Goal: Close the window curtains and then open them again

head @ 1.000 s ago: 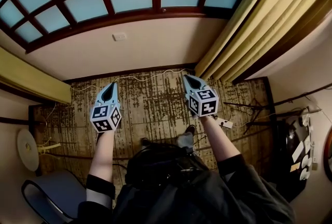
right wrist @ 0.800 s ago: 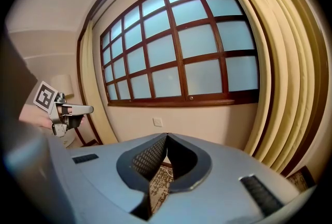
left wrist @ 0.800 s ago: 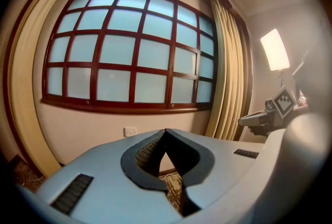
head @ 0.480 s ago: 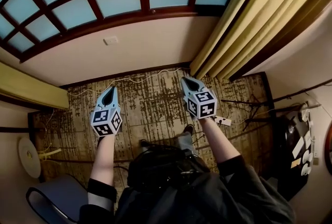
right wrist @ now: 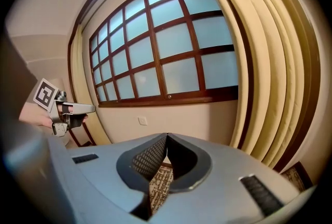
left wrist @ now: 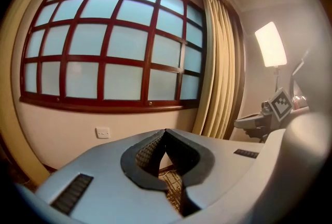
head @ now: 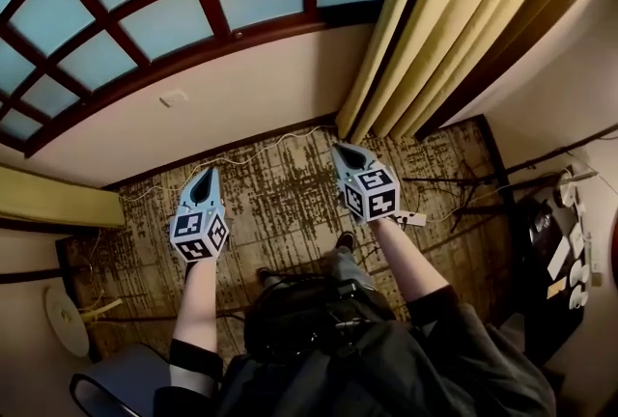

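A wide window [head: 145, 10] with a dark red grid frame fills the far wall. Its right yellow curtain [head: 454, 29] hangs gathered at the window's right side, and the left yellow curtain [head: 58, 198] is bunched at the left. My left gripper [head: 203, 181] is shut and empty, held over the carpet in front of the wall. My right gripper [head: 341, 152] is also shut and empty, a short way below the right curtain's foot without touching it. The same curtain [right wrist: 270, 72] looms close in the right gripper view, and it stands farther off as the curtain [left wrist: 220, 72] in the left gripper view.
A patterned carpet [head: 280, 203] covers the floor, with a white cable [head: 241, 154] along the skirting. A wall socket [head: 174, 98] sits under the window. A blue chair [head: 116, 386] is at the bottom left, a dark stand with cables [head: 541, 241] at the right. A lamp [left wrist: 270, 44] glows beyond the right curtain.
Both grippers, still shut, have moved together toward the right curtain. The view has swung so that the curtain sits nearer the middle and the window has slid left.
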`<state>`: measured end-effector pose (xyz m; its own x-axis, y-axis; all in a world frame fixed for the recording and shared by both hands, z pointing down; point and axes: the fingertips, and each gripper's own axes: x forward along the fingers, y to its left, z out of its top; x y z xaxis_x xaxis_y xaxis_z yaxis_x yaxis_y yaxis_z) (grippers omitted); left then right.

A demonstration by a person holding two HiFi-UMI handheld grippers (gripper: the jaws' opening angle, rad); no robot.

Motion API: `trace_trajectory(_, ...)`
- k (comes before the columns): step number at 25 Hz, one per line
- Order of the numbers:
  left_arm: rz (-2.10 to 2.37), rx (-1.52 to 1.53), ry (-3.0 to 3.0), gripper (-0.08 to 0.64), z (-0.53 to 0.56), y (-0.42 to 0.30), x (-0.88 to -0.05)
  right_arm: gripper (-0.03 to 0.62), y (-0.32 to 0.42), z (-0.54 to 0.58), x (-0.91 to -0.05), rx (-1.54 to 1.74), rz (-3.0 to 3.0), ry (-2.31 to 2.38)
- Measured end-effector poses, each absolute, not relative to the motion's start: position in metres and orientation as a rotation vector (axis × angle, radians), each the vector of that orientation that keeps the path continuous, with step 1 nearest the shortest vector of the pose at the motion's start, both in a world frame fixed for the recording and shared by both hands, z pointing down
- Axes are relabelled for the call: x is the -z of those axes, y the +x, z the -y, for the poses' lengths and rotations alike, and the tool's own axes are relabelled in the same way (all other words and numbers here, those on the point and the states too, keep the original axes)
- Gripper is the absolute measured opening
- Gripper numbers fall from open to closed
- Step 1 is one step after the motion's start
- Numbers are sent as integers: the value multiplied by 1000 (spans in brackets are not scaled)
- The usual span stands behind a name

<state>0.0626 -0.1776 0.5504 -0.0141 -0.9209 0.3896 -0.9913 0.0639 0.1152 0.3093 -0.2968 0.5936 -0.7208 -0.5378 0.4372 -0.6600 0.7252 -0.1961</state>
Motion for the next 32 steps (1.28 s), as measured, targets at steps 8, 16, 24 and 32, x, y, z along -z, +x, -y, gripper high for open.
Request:
trace_trajectory(8,1973,-240,1940,0,231,125,-544,2,368,341,-588,-474,2589,931)
trace_trajectory(16,1972,-225,1962,0,272,183,-534,3,405,377,-575,-435,2641,891)
trace_trajectory(24,1837,-284,2095,0,328,233,-524,32,423,418,-565,-402,2651,984)
trace_trajectory(32,1727,-275,2206,0,397,245,-517,70,424,494,-512,-203,2639,1177)
